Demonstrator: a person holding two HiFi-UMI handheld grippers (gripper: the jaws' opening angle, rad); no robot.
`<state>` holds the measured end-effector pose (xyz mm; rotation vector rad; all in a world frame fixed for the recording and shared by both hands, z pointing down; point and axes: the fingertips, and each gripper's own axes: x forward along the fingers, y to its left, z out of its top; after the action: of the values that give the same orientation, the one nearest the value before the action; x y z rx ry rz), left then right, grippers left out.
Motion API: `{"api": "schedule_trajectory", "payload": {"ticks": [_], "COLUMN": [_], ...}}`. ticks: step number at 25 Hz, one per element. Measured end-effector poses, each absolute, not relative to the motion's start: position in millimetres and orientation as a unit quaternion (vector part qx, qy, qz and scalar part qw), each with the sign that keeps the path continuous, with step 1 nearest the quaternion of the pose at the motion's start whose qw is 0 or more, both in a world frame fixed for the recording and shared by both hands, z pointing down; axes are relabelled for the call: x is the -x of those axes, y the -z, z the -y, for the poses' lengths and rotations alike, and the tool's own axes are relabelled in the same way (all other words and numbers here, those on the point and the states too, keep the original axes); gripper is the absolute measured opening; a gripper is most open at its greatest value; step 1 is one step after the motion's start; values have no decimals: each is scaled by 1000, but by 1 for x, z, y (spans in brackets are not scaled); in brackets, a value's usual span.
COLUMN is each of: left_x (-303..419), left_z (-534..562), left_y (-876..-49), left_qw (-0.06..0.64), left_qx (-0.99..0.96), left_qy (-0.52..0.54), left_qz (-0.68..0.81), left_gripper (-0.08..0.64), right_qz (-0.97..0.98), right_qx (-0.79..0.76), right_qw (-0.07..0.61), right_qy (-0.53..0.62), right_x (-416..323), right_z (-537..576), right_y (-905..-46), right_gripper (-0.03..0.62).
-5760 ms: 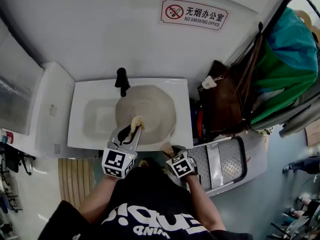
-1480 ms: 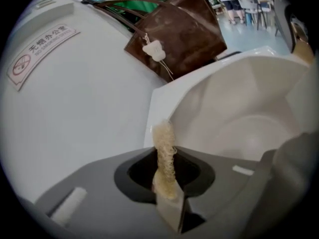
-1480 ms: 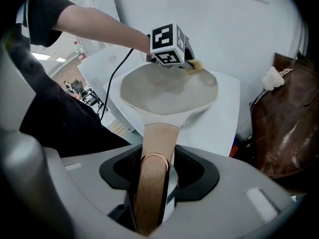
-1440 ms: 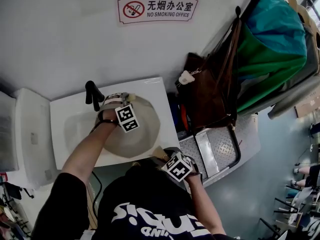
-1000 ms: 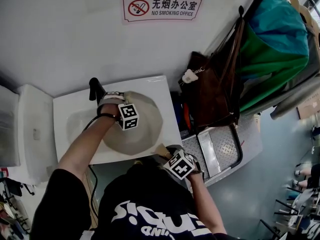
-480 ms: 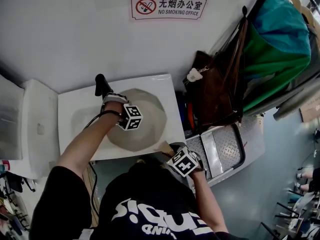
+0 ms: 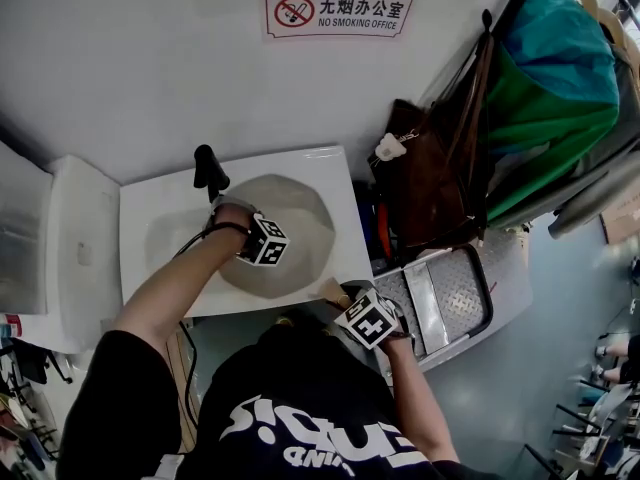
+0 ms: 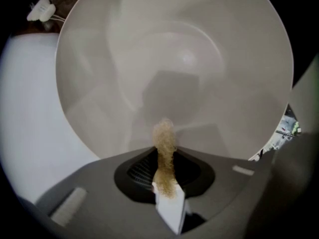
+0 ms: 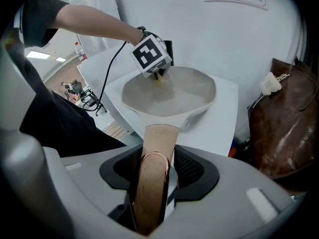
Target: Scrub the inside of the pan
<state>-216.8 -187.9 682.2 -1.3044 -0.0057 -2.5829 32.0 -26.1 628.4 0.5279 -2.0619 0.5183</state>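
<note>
Mid-scrub: left gripper (image 8: 167, 193) pinches the scrubber (image 8: 163, 143) inside the pan (image 8: 199, 59); right gripper (image 9: 152, 183) clamps its handle (image 9: 159, 143) at the sink's (image 7: 160, 218) front edge. Next, rub firmly.

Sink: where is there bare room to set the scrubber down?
Free: the sink's left half, between the faucet and its left rim, and the white top left of it. Crowded: the pan fills the right half, and a brown bag stands close at the right.
</note>
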Motion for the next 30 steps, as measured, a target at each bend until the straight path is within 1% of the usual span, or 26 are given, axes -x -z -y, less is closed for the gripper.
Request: {"api": "schedule_trajectory", "payload": {"ticks": [4, 8, 12, 17, 21, 23, 25, 30], "left_x": [218, 221, 219, 208, 202, 193, 183, 165], "left_z": [180, 157, 136, 106, 81, 73, 66, 56], "left_y": [-681, -681, -680, -683, -658, -665, -671, -673], "left_qw": [122, 85, 65, -6, -85, -117, -140, -173], "left_qx": [444, 456, 458, 478, 491, 513, 533, 561], "left_qy": [887, 886, 885, 876, 866, 849, 833, 808], "left_qz": [12, 27, 42, 59, 50, 50, 49, 41], "left_gripper": [64, 65, 64, 64, 64, 64, 64, 64], "right_qz": [837, 838, 840, 841, 842, 843, 844, 845], "right_qx": [-214, -213, -215, -215, -215, -216, -216, -214], "right_qw": [458, 457, 454, 456, 453, 453, 452, 451], "right_qy": [-208, -210, -204, -197, -197, -195, -195, -191], "right_x": [-33, -33, -34, -33, -32, -32, -32, -31], "right_z": [27, 26, 29, 30, 30, 31, 30, 32], "right_y": [-628, -629, -623, -620, -620, -619, -619, -617], "right_gripper": [198, 198, 198, 196, 196, 196, 195, 195]}}
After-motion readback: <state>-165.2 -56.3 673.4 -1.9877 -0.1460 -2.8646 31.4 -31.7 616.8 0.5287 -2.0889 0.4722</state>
